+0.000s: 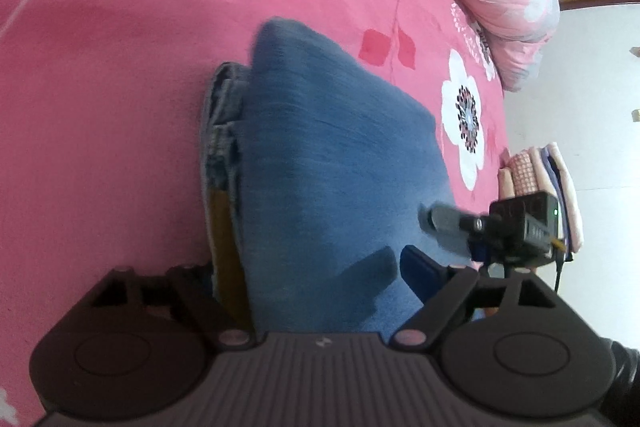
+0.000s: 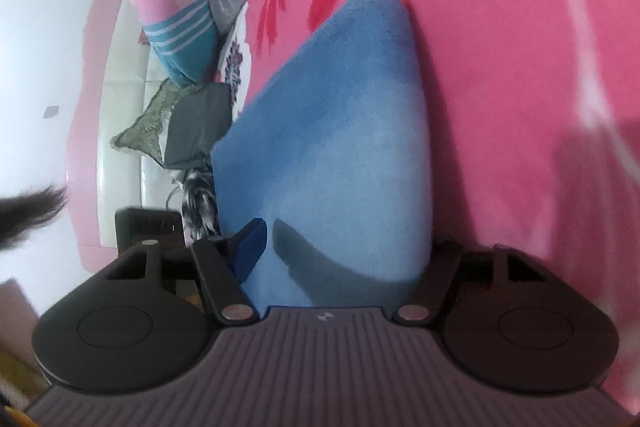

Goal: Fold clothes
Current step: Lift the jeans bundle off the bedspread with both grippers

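The folded jeans (image 1: 332, 163) lie on the pink flowered bed (image 1: 120, 67). The left claw (image 1: 304, 283) straddles their near end, jaws wide apart. The right claw (image 2: 344, 251) does likewise, jaws apart, grip unclear. Folded clothes (image 1: 540, 179) sit beyond.

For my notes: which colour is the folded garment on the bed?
Blue denim, the folded jeans; clearest in the left wrist view.

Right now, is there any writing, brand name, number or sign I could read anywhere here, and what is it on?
No readable words or numbers.
Small pale emblem on the left gripper body: a logo mark, no letters.
Same emblem on the right gripper body.
Folded jeans: no legible label.
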A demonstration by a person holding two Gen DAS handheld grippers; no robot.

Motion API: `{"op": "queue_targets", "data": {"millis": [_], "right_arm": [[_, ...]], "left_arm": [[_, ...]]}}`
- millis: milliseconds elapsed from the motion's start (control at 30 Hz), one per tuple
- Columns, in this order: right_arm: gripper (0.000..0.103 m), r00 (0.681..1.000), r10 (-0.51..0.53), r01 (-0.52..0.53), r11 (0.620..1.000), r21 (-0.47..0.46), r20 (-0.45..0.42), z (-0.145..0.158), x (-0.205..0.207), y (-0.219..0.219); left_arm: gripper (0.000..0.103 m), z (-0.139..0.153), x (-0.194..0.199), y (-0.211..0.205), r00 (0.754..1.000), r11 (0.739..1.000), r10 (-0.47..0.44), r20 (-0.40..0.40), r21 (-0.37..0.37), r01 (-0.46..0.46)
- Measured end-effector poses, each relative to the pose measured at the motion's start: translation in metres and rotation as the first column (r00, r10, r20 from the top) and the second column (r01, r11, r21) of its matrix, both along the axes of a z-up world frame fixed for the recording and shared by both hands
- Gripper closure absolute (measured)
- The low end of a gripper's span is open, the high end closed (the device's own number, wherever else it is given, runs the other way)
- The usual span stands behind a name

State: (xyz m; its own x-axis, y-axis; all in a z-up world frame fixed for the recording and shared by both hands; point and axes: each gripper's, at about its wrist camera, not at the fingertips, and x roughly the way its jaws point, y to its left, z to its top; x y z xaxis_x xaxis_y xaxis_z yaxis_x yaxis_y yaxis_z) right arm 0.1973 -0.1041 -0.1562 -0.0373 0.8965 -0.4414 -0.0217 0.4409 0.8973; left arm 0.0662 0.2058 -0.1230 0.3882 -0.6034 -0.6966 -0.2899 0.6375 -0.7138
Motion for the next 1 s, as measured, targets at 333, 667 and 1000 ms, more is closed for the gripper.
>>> {"op": "queue_targets", "data": {"millis": [333, 667, 1000], "right_arm": [[0.066, 0.998, -0.014, 0.014, 1.0, 0.006, 0.068, 0.033, -0.021, -0.007], [0.066, 0.995, -0.023, 0.027, 0.999, -0.044, 0.102, 0.07, -0.061, -0.063], [0.066, 0.976, -0.129, 0.134, 0.991, -0.015, 0.178, 0.178, -0.137, -0.141]], "left_arm": [[0.029, 0.031, -0.023, -0.01, 0.996, 0.996, 0.092, 0.018, -0.001, -0.092], [0.034, 0.052, -0.054, -0.075, 0.996, 0.996, 0.081, 0.037, -0.052, -0.079], [0.034, 0.172, -0.078, -0.144, 0.992, 0.998, -0.055, 0.118, -0.013, 0.057]]}}
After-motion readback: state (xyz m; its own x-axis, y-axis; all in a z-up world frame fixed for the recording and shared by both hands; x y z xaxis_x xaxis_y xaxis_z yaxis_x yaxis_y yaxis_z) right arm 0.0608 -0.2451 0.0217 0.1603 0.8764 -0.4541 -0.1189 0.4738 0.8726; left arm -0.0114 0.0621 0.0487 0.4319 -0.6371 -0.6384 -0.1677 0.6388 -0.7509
